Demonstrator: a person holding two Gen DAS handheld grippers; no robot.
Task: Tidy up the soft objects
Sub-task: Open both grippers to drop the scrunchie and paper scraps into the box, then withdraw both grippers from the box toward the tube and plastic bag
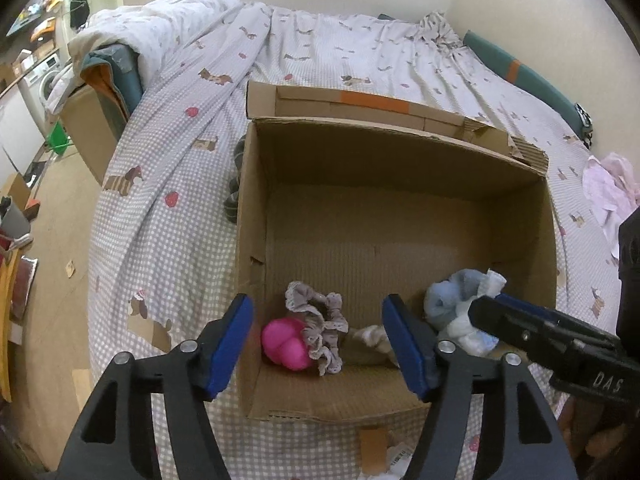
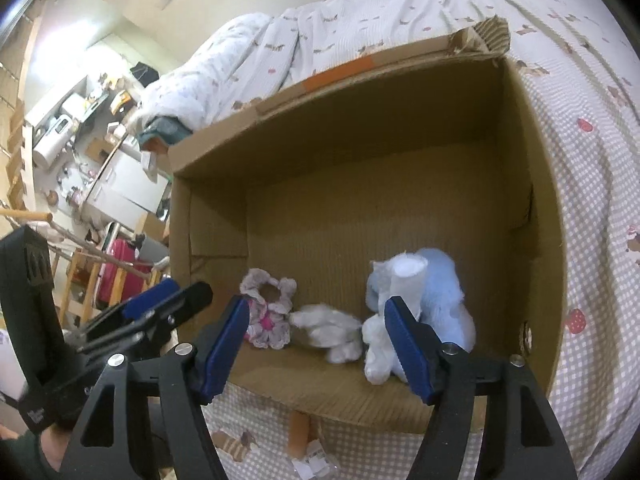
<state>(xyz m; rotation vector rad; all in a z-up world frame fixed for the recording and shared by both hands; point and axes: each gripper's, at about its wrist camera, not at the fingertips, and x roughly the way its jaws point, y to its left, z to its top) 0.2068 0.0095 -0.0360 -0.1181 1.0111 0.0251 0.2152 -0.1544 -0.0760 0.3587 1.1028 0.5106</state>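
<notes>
An open cardboard box [image 1: 256, 208] [image 2: 544, 200] stands on the bed. Along its near wall lie a pink soft ball [image 1: 286, 344], a grey frilly scrunchie [image 1: 320, 322] [image 2: 268, 312], a small white soft piece [image 1: 374, 336] [image 2: 332, 330] and a blue and white soft bundle [image 1: 456, 308] [image 2: 424, 300]. My left gripper [image 1: 324, 344] is open and empty, hovering over the box's near edge. My right gripper [image 2: 316, 344] is open and empty, just above the bundle; it also shows in the left wrist view [image 1: 486, 308].
The bed has a checked sheet [image 1: 160, 216] with a dog print and a bunched quilt [image 1: 160, 28] at the far left. A striped dark sock [image 1: 234, 196] lies left of the box. Pink cloth [image 1: 608, 188] lies at the right. Paper scraps [image 2: 316, 460] lie before the box.
</notes>
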